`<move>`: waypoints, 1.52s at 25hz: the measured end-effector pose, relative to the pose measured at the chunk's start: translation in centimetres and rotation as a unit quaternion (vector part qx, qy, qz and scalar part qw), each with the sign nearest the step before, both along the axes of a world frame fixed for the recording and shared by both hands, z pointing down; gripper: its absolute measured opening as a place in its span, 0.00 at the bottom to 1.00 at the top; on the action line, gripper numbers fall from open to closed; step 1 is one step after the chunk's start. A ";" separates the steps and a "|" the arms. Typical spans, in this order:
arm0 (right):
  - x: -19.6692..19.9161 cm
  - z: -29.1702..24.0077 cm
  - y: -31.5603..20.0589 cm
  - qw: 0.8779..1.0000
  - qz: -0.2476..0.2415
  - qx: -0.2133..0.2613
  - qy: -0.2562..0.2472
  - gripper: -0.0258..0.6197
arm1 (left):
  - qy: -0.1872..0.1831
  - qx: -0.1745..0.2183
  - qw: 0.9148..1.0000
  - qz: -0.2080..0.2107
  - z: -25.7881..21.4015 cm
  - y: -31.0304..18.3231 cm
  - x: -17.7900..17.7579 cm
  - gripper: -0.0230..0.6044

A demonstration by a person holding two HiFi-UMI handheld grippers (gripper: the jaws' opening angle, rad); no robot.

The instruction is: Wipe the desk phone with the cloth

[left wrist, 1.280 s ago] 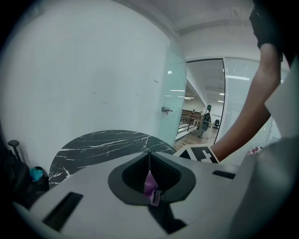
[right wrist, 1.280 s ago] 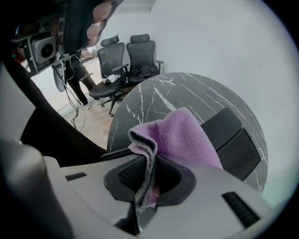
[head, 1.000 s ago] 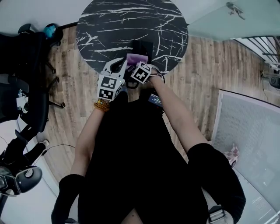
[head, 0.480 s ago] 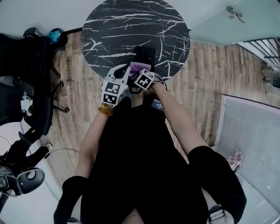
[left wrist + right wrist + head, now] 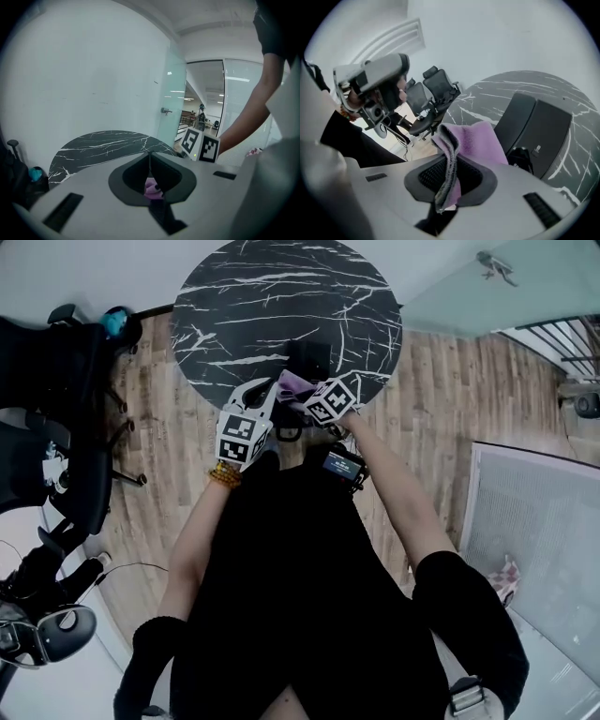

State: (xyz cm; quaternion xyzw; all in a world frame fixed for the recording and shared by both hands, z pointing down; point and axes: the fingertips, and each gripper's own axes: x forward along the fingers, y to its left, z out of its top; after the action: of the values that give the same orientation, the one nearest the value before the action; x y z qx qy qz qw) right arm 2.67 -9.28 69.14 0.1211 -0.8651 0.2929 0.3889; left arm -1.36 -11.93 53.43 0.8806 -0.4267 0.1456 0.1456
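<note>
The black desk phone (image 5: 309,357) stands at the near edge of the round black marble table (image 5: 262,296). My right gripper (image 5: 307,396) is shut on a purple cloth (image 5: 294,383), which hangs just in front of the phone. In the right gripper view the cloth (image 5: 476,140) drapes over the jaws of that gripper (image 5: 448,157), with the phone (image 5: 536,129) right behind it. My left gripper (image 5: 265,392) hovers to the left of the cloth. Its jaws meet at the tips (image 5: 150,157), and a bit of purple cloth (image 5: 151,187) shows through the gap below them.
Black office chairs (image 5: 56,427) stand on the wooden floor to the left of the table. A white panel (image 5: 534,521) lies to the right. A glass wall and door (image 5: 173,103) rise behind the table. A small device (image 5: 342,463) hangs on the person's chest.
The right gripper has shifted a little to the right with the cloth in it. The left gripper has barely moved.
</note>
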 end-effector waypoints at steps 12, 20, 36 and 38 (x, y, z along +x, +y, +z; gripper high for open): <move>4.5 -9.6 -11.9 0.964 -0.008 0.265 0.034 0.13 | 0.001 -0.004 1.000 0.010 0.1 0.3 0.9 0.07; 5.9 -13.8 -17.7 0.880 -0.001 0.455 0.135 0.13 | -0.002 -0.009 1.000 0.003 0.5 0.7 0.4 0.07; 6.1 -1.6 -13.2 0.938 -0.038 0.275 0.205 0.13 | -0.010 -0.020 1.000 0.010 1.2 1.6 0.7 0.07; 6.0 -1.4 -13.2 0.932 -0.047 0.281 0.223 0.13 | -0.010 -0.021 1.000 0.012 1.3 1.6 0.8 0.07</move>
State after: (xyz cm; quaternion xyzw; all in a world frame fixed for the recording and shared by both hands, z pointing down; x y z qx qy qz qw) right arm 8.66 -22.52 67.69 0.2463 -0.8080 -0.0150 0.5350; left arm -0.56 -10.33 54.70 0.8810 -0.4141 0.1654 0.1580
